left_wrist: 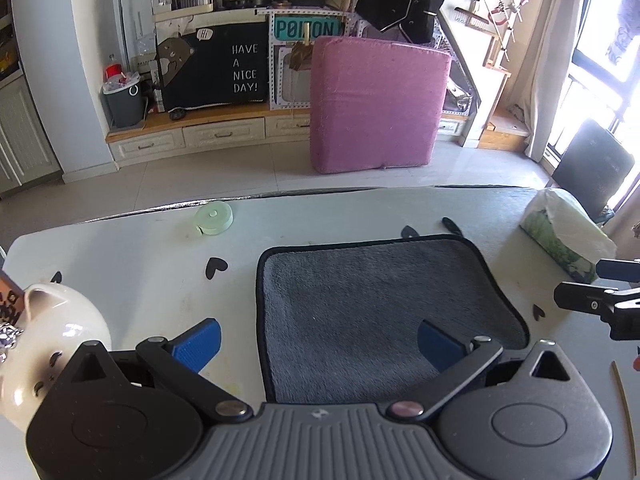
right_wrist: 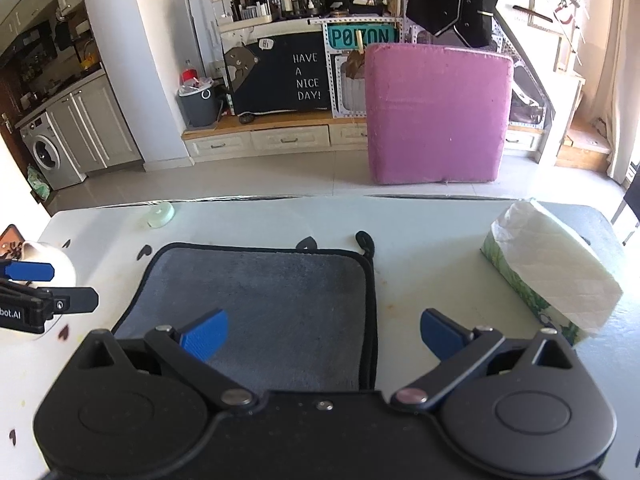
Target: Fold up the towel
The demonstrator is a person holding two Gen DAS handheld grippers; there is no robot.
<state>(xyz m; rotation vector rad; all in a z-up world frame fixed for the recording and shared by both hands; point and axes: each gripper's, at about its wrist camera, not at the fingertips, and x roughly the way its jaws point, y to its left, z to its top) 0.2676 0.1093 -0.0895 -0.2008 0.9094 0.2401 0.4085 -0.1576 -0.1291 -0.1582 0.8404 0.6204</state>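
A grey towel (left_wrist: 376,304) with black trim lies folded flat on the white table (left_wrist: 132,264); it also shows in the right wrist view (right_wrist: 264,300). My left gripper (left_wrist: 320,344) is open and empty, hovering over the towel's near left edge. My right gripper (right_wrist: 324,334) is open and empty over the towel's near right edge, where the doubled trim (right_wrist: 370,320) runs. Each gripper shows at the side of the other's view: the right one (left_wrist: 600,296), the left one (right_wrist: 36,292).
A tissue pack (right_wrist: 556,276) sits on the table to the right of the towel. A white cat-shaped ceramic jar (left_wrist: 44,340) stands at the left. A pale green round tape measure (left_wrist: 214,218) lies near the far edge. A pink cushion (left_wrist: 376,104) stands on the floor beyond.
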